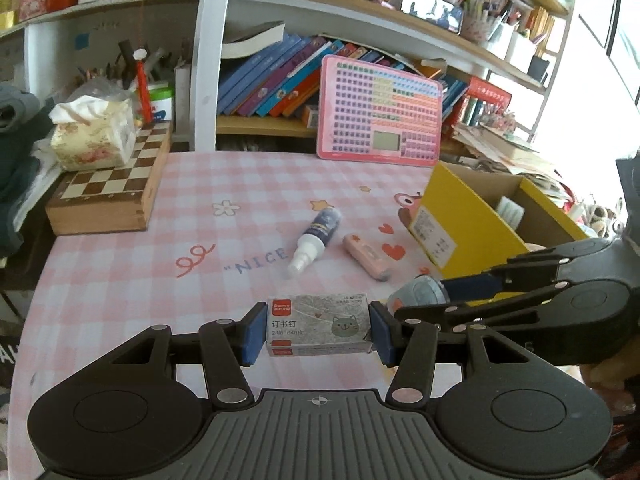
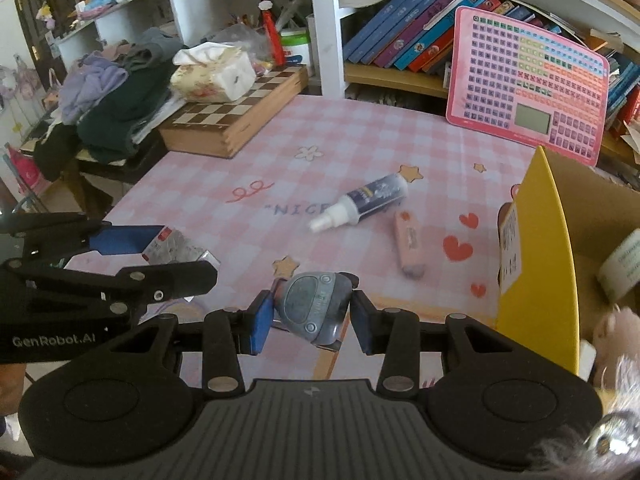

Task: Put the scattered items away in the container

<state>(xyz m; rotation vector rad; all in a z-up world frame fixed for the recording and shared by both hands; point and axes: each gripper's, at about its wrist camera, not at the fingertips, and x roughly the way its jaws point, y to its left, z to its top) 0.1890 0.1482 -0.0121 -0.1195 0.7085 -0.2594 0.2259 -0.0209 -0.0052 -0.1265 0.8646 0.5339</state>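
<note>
Grey cardboard staple box sits clamped in our left gripper at lower centre, our right gripper pinches the grey rounded correction-tape dispenser, so we next carry both into the yellow cardboard container at right.

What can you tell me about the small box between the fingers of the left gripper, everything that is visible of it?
The staple box is a small rectangular carton, seemingly cardboard, grey-patterned with a cartoon cat face, a red brand square at one corner, a red strip along its lower edge and Chinese print. It lies lengthwise between the blue pads of the left gripper, which press on its two short ends. It looks closed and undamaged, low over the pink checked tablecloth; whether it is lifted is unclear.
</note>
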